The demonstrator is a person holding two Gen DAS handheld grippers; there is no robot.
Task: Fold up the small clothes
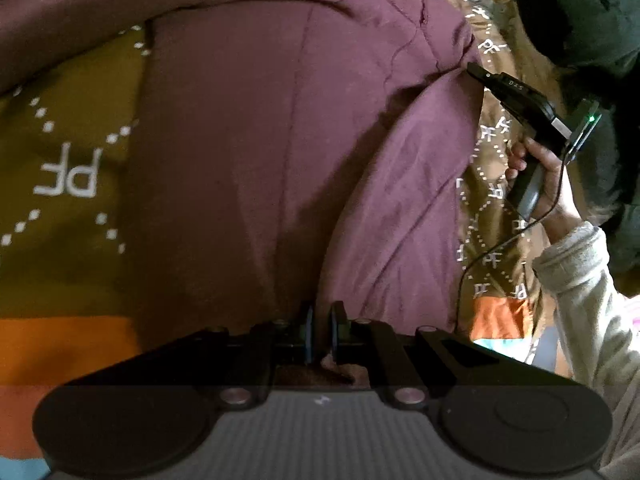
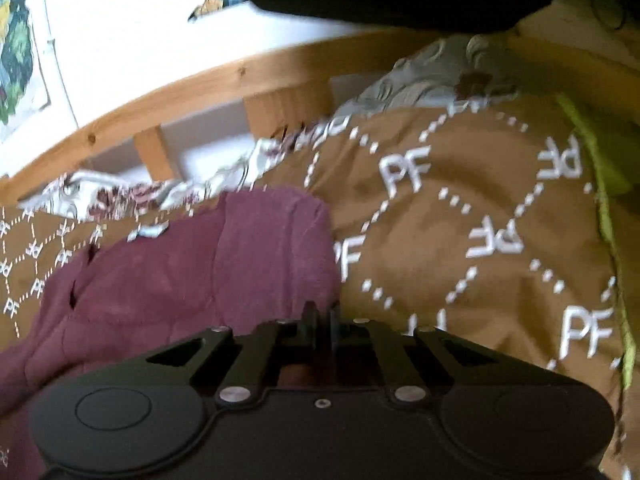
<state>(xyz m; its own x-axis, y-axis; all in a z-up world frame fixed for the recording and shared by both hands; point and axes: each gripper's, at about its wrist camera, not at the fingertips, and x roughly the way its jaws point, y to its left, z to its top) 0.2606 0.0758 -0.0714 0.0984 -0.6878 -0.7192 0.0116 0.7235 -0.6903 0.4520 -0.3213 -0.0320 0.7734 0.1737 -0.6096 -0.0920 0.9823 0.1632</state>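
A maroon garment (image 1: pixel 256 152) lies spread on a brown blanket printed with white "PF" letters (image 1: pixel 68 176). My left gripper (image 1: pixel 322 326) is shut on the garment's near edge, with cloth pinched between the fingers. My right gripper (image 2: pixel 323 326) is shut on the garment (image 2: pixel 192 276) at its right edge, above the brown blanket (image 2: pixel 480 208). In the left wrist view the right gripper (image 1: pixel 476 70) shows at the garment's far right edge, held by a hand (image 1: pixel 540 168).
A wooden bed rail (image 2: pixel 192 88) runs along the far side, with a white wall behind. A grey floral sheet (image 2: pixel 420 76) lies at the blanket's far edge. A dark bulky shape (image 1: pixel 580 20) sits at the upper right. Orange stripes (image 1: pixel 60 348) cross the blanket.
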